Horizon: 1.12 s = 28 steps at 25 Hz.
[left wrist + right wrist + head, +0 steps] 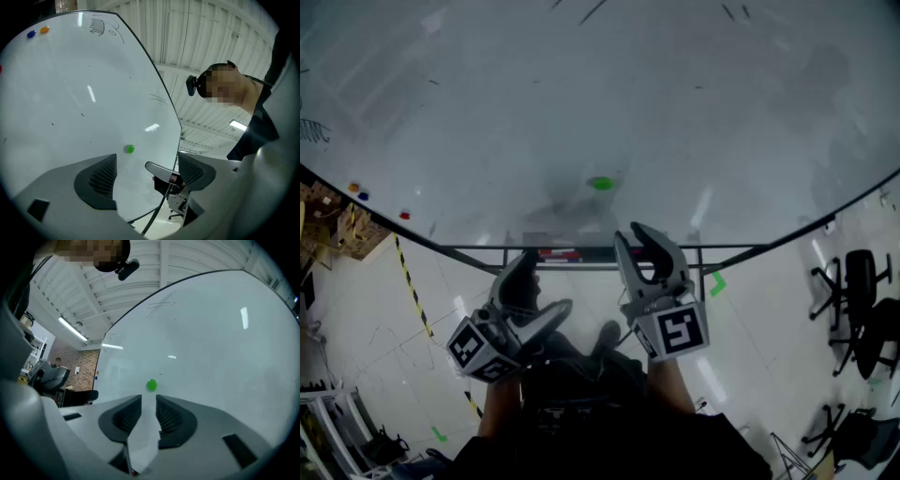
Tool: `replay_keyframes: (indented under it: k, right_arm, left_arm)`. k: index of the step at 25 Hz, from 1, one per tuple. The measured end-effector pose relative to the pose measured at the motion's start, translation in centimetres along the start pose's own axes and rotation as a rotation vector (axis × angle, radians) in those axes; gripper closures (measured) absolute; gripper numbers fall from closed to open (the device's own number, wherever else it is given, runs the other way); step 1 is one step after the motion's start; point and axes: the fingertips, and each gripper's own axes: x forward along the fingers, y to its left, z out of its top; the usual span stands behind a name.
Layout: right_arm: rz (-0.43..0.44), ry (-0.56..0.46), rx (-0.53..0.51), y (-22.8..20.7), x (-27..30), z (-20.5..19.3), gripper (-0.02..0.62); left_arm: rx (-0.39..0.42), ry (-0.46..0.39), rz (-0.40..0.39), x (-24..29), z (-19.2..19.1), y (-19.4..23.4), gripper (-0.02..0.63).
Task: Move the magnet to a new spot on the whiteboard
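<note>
1. Left gripper is standing with jaws wide apart, holding nothing.
2. Green magnet is sitting on the whiteboard, at 1 o'clock from it.
3. Right gripper is showing a narrow empty gap, with the magnet at 11 o'clock, apart.

The small round green magnet contrasts with the glossy white whiteboard. Toward nine o'clock are a blue button magnet, an orange button magnet and a red button magnet. The left gripper and right gripper are pale grey, and their marker cubes are patterned in black-and-white squares. The floor tape is striped yellow and black.
</note>
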Motion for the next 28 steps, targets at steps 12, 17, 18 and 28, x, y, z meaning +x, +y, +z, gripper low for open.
replay_keyframes:
  k: [12, 17, 18, 28]
  right_arm:
    - [-0.178, 0.047, -0.230, -0.1, 4.8, 1.4, 0.442]
    - [-0.385, 0.102, -0.331, -0.5, 6.3, 1.6, 0.436]
    - [-0.410, 0.108, -0.343, -0.6, 6.6, 1.6, 0.436]
    - [-0.510, 0.109, -0.335, -0.9, 7.0, 1.8, 0.442]
  left_arm:
    - [0.054, -0.011, -0.099, 0.8, 3.4, 3.9, 0.201]
    - [0.058, 0.002, -0.174, 0.1, 4.8, 5.4, 0.201]
    - [0.056, 0.002, -0.187, 0.0, 5.0, 5.7, 0.201]
    - [0.029, 0.017, -0.244, -0.3, 5.5, 6.8, 0.201]
